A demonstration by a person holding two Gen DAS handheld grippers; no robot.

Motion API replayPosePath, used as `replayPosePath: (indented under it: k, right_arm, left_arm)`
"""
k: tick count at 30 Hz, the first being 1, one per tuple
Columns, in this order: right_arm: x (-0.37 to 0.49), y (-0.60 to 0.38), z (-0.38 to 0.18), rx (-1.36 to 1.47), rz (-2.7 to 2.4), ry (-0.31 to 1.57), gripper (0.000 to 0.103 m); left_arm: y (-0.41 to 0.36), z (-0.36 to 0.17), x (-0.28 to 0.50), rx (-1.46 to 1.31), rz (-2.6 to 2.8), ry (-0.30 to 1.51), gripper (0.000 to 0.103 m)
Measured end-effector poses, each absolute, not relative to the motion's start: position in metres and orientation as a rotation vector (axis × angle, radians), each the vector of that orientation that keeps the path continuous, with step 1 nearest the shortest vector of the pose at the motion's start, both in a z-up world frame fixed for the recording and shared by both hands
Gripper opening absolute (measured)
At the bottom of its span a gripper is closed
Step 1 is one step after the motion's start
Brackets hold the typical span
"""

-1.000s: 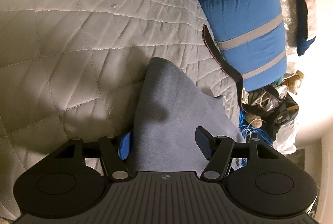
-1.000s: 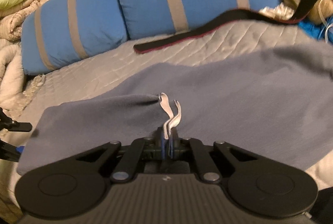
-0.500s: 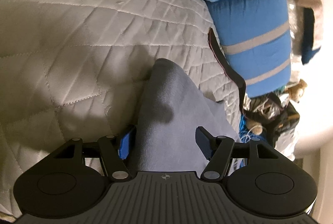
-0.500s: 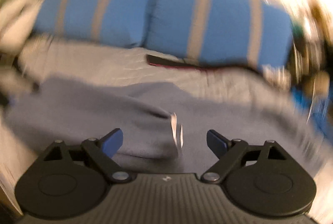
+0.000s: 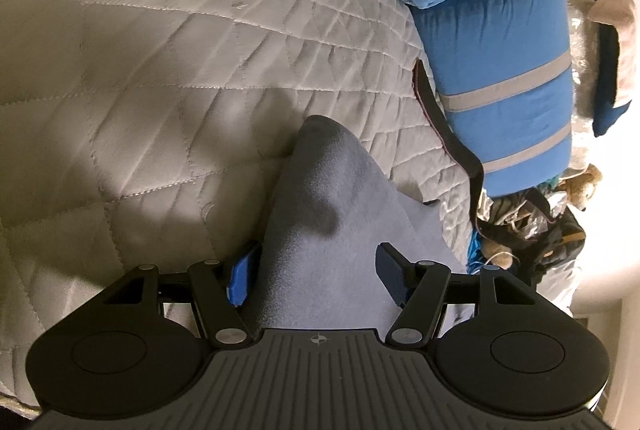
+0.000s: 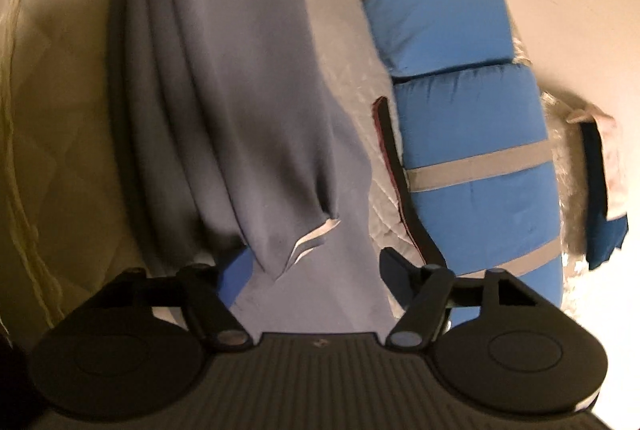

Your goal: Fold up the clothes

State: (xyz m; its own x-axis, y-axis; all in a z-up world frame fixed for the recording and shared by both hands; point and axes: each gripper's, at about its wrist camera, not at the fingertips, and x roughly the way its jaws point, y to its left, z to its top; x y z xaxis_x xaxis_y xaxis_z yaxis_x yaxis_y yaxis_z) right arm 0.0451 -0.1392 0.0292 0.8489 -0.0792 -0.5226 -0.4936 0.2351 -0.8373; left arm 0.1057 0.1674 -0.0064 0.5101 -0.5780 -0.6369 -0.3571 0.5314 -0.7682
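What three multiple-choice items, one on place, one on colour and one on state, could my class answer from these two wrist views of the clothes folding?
1. Where does the dark strap lie?
A. On the quilt beside the blue cushions
B. Across the grey garment
C. Between the right gripper's fingers

2. What colour are the bands on the blue cushions?
A. Red
B. Grey
C. Green

3. How does the right gripper stand?
A. Clamped on the garment's white tags
B. Shut on nothing
C. Pads apart, cloth between them, not pressed

Key:
1 A: it lies on the quilt along the cushions.
2 B: the bands show grey.
3 C: the jaws are closing, but the grey garment lies loose between the pads.
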Motion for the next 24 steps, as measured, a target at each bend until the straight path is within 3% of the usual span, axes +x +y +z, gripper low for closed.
replayPosePath:
  k: [2, 4, 6, 10, 24]
  right_arm:
    - [0.045, -0.139, 0.023, -1.357, 0.320, 0.522, 0.074]
    - [0.047, -0.137, 0.019, -1.381, 0.334, 0.523, 0.061]
    - [0.047, -0.136, 0.014, -1.400, 0.360, 0.541, 0.028]
    - [0.041, -0.139, 0.015, -1.412, 0.393, 0.535, 0.003]
    - [0.021, -0.152, 0.031, -1.411, 0.461, 0.584, 0.000]
  left_arm:
    - [0.168, -0.007, 0.106, -1.058, -0.166, 1.081, 0.061]
    - [0.169, -0.008, 0.107, -1.065, -0.166, 1.083, 0.061]
    - [0.169, -0.008, 0.107, -1.068, -0.166, 1.083, 0.061]
    - [0.169, -0.009, 0.108, -1.066, -0.164, 1.084, 0.061]
    - [0.169, -0.008, 0.113, -1.043, -0.186, 1.093, 0.062]
